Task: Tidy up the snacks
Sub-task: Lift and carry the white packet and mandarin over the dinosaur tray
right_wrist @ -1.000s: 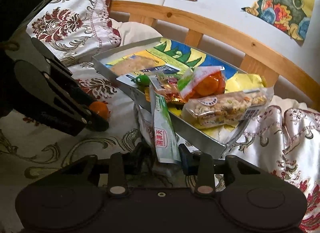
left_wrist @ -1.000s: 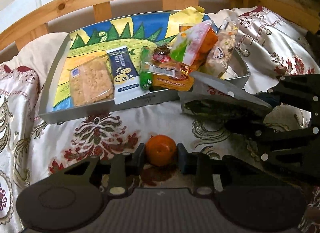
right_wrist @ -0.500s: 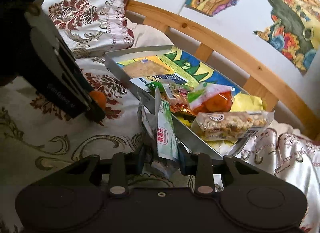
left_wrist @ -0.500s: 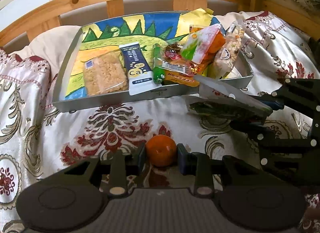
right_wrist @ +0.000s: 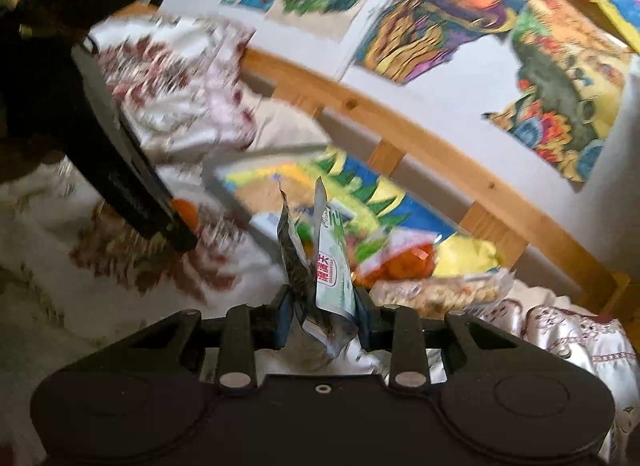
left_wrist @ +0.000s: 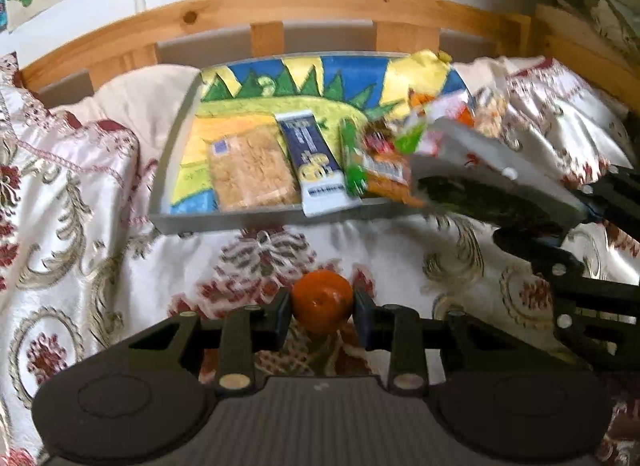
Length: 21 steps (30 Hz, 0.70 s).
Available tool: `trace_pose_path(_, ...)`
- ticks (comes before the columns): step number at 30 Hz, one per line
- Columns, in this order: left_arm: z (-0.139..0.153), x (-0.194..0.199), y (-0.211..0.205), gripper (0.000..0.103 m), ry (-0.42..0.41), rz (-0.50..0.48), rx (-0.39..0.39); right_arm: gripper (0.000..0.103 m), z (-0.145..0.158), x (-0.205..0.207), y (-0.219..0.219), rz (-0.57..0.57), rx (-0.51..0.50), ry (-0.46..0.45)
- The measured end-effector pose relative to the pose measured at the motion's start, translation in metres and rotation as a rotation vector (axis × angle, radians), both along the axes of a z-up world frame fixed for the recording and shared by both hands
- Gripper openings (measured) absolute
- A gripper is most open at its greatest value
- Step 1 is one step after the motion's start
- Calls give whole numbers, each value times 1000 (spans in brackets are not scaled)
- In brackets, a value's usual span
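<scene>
My left gripper (left_wrist: 322, 308) is shut on a small orange mandarin (left_wrist: 322, 300), held above the patterned bedspread in front of the grey tray (left_wrist: 264, 217). The tray holds a cracker pack (left_wrist: 250, 175), a blue-and-white bar (left_wrist: 316, 163) and several bright snack packets at its right end. My right gripper (right_wrist: 322, 306) is shut on flat green-and-white seaweed packets (right_wrist: 330, 278), lifted near the tray's right front corner. These packets also show in the left wrist view (left_wrist: 492, 185). The mandarin shows in the right wrist view (right_wrist: 186, 211).
A wooden bed rail (left_wrist: 280, 13) runs behind the tray, with drawings on the wall above. Pillows (left_wrist: 560, 113) sit to the right and a cream cushion (left_wrist: 140, 105) to the left of the tray. The tray lies on the bedspread (left_wrist: 80, 225).
Both grippers have risen and pulled back from the bedspread. The right one has lifted the seaweed packets higher. The left still holds the mandarin.
</scene>
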<state>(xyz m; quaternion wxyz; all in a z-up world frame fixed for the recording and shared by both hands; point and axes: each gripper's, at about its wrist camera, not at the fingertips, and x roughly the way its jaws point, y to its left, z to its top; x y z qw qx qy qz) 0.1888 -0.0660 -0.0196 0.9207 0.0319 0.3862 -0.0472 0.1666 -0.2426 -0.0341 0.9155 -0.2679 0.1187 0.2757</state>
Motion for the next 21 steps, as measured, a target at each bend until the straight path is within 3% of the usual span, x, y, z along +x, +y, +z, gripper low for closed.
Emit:
trace_pose_path(9, 36, 53, -9, 36, -103, 6, 51, 34, 24, 35, -5, -175, 153, -112)
trace_pose_path(14, 48, 100, -28, 36, -155, 24, 24, 34, 40, 76, -14, -308, 252, -90)
trace_pose_path(21, 39, 147, -50, 36, -136, 50, -30, 34, 36, 109, -18, -344, 264, -36)
